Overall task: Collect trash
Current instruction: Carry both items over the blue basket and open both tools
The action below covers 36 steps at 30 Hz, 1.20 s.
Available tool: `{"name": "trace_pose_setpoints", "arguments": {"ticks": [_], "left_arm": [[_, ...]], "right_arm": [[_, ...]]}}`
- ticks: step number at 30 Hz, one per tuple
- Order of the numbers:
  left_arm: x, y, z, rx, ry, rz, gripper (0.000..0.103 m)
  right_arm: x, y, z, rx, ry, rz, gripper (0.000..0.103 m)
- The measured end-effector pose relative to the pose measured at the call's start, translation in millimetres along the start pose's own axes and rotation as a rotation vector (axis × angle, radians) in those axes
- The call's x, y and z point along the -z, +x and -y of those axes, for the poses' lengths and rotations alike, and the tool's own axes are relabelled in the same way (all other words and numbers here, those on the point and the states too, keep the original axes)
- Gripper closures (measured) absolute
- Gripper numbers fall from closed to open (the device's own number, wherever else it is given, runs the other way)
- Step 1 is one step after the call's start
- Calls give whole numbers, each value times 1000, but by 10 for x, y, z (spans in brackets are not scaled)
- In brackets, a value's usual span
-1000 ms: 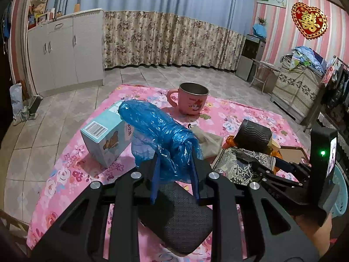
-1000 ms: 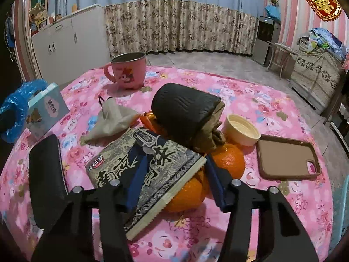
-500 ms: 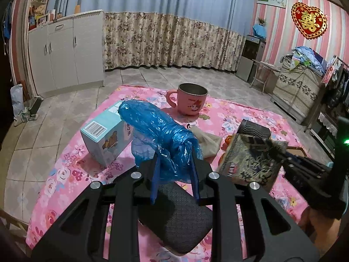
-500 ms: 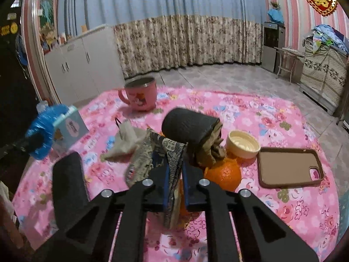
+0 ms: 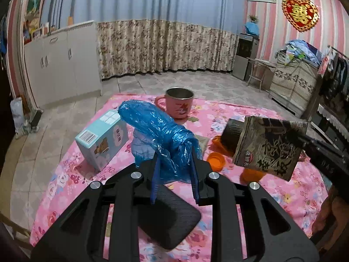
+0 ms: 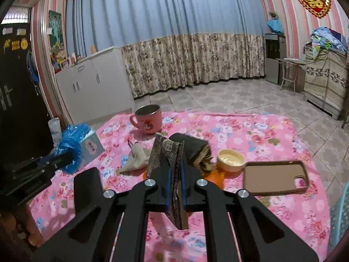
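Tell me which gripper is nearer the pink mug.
Left. The left gripper, holding the blue bag, sits just short of the pink mug; the right gripper hangs farther back.

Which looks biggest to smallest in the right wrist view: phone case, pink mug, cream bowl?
1. phone case
2. pink mug, though it sits farther from the camera, so true size is unsure
3. cream bowl

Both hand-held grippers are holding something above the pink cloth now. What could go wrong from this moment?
1. The right hand-held gripper pinches the flat dark packet only near one edge; it may swing or slip out.
2. The left hand-held gripper clamps the blue plastic bag bunched, so its mouth looks closed and the packet may miss it.
3. A dropped packet could hit the oranges below.
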<state>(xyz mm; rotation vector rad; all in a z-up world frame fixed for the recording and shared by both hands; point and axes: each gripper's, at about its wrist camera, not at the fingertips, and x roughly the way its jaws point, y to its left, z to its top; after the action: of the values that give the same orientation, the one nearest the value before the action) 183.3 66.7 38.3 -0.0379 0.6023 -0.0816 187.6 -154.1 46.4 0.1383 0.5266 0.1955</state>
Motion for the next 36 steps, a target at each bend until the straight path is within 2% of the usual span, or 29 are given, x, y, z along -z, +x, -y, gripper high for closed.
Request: {"name": "trace_pose_setpoints", "arguments": {"ticks": [7, 16, 22, 29, 36], "left_arm": [[-80, -197, 440, 24, 82, 36, 80], [-35, -379, 1025, 129, 109, 31, 80], [-38, -490, 1592, 194, 164, 41, 80], [67, -529, 2325, 312, 226, 18, 80], [222, -558, 3088, 433, 300, -16, 80]], "right_arm": [[-52, -429, 474, 79, 25, 33, 95], [-67, -1173, 1240, 207, 80, 91, 95], [64, -1681, 1800, 319, 120, 103, 95], [257, -2188, 2391, 445, 158, 107, 95], [505, -2477, 2916, 552, 205, 85, 95]]}}
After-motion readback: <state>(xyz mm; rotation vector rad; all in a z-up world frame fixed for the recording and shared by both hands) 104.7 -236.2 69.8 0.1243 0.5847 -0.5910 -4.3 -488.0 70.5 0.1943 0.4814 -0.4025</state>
